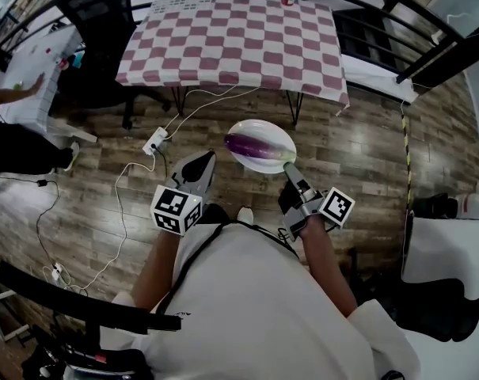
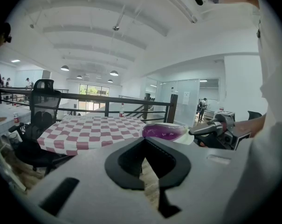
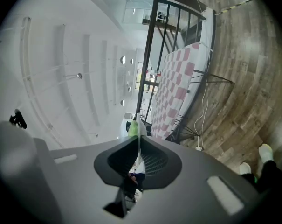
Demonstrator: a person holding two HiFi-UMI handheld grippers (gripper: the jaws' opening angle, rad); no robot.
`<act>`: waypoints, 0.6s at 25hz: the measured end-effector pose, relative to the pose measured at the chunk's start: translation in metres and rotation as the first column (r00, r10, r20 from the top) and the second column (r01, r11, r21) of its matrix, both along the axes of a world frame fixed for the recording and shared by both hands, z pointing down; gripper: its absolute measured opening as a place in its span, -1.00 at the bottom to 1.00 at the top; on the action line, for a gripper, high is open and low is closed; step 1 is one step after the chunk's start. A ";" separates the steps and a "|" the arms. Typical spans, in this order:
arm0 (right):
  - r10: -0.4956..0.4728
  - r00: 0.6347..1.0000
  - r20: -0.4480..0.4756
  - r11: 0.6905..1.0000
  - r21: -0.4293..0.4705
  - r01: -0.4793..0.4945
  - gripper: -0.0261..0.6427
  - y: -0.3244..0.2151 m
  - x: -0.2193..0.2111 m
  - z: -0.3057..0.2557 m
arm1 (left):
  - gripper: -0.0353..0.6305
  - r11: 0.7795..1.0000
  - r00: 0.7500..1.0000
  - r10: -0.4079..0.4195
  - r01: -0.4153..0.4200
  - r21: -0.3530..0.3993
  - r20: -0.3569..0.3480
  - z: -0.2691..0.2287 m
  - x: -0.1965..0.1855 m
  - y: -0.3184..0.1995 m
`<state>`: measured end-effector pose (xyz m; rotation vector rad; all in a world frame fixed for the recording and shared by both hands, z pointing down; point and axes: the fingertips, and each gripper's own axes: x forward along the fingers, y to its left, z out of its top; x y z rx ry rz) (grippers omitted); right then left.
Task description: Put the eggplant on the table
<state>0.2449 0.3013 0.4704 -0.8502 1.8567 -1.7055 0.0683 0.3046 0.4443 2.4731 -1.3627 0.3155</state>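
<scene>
We pinched the plate's (image 1: pixel 275 137) rim in our R gripper (image 1: pixel 290 169), L gripper (image 1: pixel 204 161) shut & empty; held one-sided, plate could tip, rolling eggplant (image 1: pixel 251 144) off before the checkered table (image 1: pixel 231 38).

A black office chair (image 1: pixel 96 22) stands on the wooden floor (image 1: pixel 366 157). A white power strip (image 1: pixel 154 141) lies near the chair's base, its cables (image 1: pixel 122 212) trailing away from the chair.

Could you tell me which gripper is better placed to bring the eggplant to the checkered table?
Right: the right gripper clamps the rim of the white oval plate carrying the purple eggplant; the left gripper is empty.
</scene>
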 end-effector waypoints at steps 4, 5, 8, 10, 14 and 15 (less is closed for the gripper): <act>-0.008 1.000 -0.001 1.000 -0.006 0.008 -0.85 -0.005 0.006 0.004 | -0.89 1.000 1.000 -0.014 0.014 -0.008 0.006 0.003 0.003 -0.003; -0.010 1.000 -0.003 1.000 -0.008 0.010 -0.85 -0.006 0.006 0.004 | -0.89 1.000 1.000 -0.016 0.016 -0.011 0.006 0.003 0.003 -0.004; -0.014 1.000 -0.004 1.000 -0.010 0.014 -0.85 -0.010 0.006 0.004 | -0.89 1.000 1.000 -0.017 0.017 -0.016 0.006 0.005 0.004 -0.007; -0.016 1.000 -0.004 1.000 -0.011 0.016 -0.85 -0.012 0.007 0.005 | -0.89 1.000 1.000 -0.019 0.019 -0.016 0.004 0.005 0.004 -0.010; -0.022 1.000 -0.008 1.000 -0.012 0.022 -0.85 -0.018 0.003 0.006 | -0.89 0.999 1.000 -0.023 0.023 -0.023 0.002 0.008 0.002 -0.014; -0.021 1.000 -0.008 1.000 -0.012 0.021 -0.85 -0.020 0.002 0.007 | -0.89 0.999 1.000 -0.024 0.024 -0.023 0.001 0.009 0.001 -0.016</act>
